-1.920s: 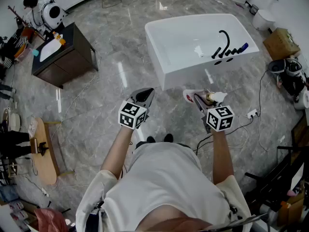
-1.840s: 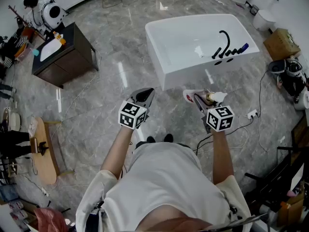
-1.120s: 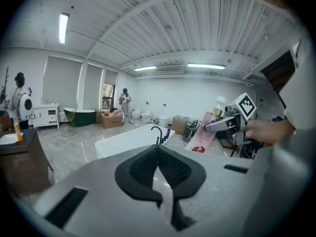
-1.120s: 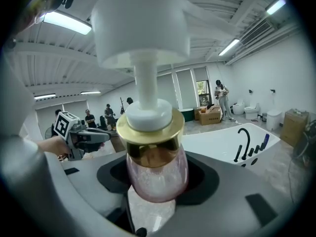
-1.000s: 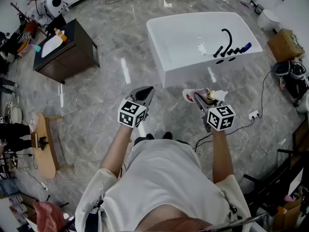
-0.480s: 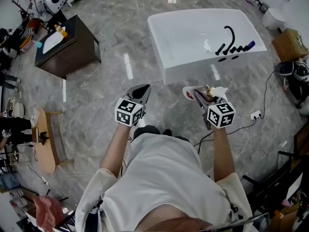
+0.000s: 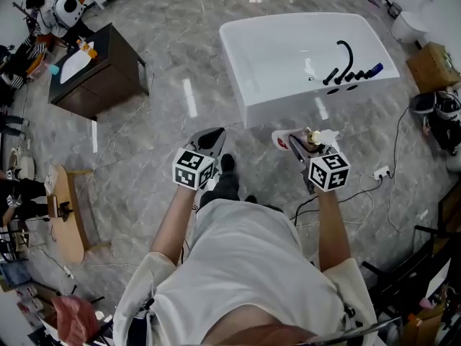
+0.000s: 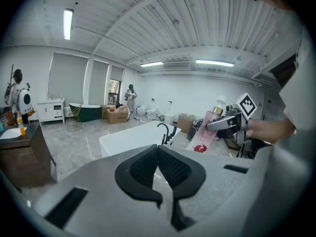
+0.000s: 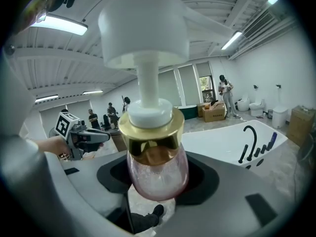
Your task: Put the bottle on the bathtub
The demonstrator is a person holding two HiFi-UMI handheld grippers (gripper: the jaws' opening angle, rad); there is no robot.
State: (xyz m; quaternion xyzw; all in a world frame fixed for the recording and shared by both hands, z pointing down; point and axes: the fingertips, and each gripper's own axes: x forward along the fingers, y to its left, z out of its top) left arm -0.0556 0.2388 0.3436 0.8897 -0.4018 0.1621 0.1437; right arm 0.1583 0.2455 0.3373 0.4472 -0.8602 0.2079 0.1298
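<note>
Change: the person's shoe (image 7: 227,164) had come forward between the arms, a step toward the bathtub (image 7: 302,108); both grippers were carried as before
Meaning: the carry was under way, and more approach was probably needed before any placing
Right gripper (image 7: 299,146): jaws wide, clamped on the pink bottle (image 9: 157,174) below its gold collar
Left gripper (image 8: 158,149): jaws together, nothing in them
Bottle: held in the air, short of the tub's near wall
Surface: glossy grey marble floor (image 7: 166,114), cables trailing
Room: dark cabinet (image 7: 108,78) at left, black tap (image 7: 344,52) on the tub's right rim
</note>
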